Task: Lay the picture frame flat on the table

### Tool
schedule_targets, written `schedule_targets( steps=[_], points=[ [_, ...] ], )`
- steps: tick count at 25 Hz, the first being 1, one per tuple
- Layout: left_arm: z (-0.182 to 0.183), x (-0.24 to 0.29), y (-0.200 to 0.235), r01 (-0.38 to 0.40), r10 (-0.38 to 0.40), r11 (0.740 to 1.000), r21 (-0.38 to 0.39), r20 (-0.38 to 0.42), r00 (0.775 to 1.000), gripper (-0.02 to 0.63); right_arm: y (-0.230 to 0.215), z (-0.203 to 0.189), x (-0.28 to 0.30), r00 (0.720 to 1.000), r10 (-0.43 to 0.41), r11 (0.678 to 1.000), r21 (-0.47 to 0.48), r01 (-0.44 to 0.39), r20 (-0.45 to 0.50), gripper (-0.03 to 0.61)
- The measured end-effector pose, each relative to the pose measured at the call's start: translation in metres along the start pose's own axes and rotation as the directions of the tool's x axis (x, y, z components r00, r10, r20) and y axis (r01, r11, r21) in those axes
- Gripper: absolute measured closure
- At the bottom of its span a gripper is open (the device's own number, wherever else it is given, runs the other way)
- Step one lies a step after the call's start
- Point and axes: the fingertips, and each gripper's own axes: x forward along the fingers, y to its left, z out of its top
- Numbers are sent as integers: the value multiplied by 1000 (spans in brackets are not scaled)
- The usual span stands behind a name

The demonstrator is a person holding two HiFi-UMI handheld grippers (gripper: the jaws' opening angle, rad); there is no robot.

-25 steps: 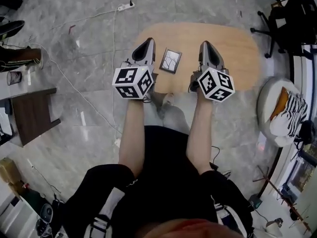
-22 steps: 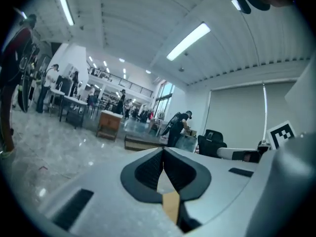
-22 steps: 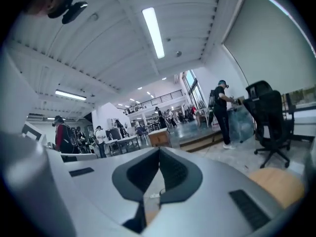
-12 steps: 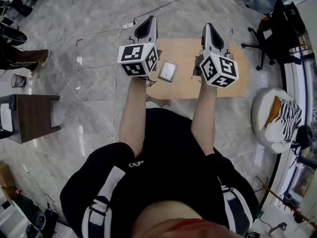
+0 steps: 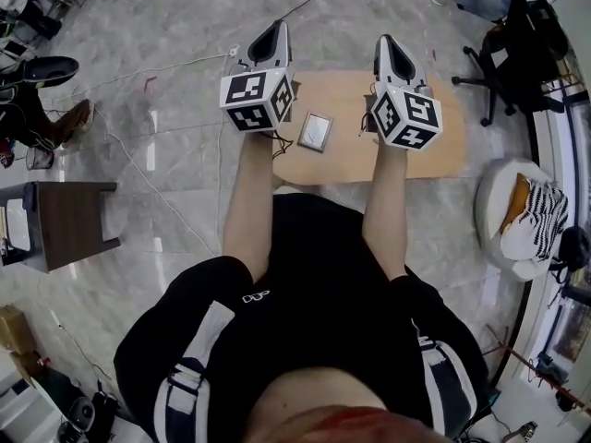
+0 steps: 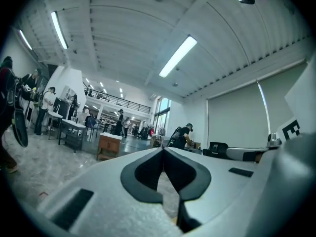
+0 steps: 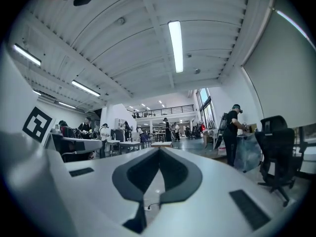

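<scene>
Note picture frame [image 5: 316,132] lying flat, as far as visible, on wooden table [image 5: 343,166], between both grippers and touching neither. Note left gripper [image 5: 274,33] raised, pointing outward, jaws closed on nothing. Note right gripper [image 5: 388,44] likewise raised, jaws closed, empty.

**A:** What lies on the grey marble floor [image 5: 166,26]?

**B:** A white cable [image 5: 148,178] snakes across it, and a power strip [image 5: 233,52] sits farther up. A dark wooden side table [image 5: 69,220] stands at the left, with a brown shoe [image 5: 76,118] beyond it.

**A:** And to the right?

**B:** A black office chair [image 5: 517,44]. Nearer, there's a round white cushion [image 5: 494,212] carrying a striped cloth [image 5: 545,212].

**A:** Anything overhead?

**B:** A long ceiling light [image 7: 176,46] on white ribbed panels. Below it, a person in black [image 7: 232,132] stands in the hall.
</scene>
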Motion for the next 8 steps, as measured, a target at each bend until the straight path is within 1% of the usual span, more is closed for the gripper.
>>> schedule_targets(
  steps=[8],
  points=[
    [-2, 17, -5, 13, -13, 1000, 1, -3, 1000, 604, -9, 2, 11, 1000, 1, 1000, -17, -1, 1, 566]
  ],
)
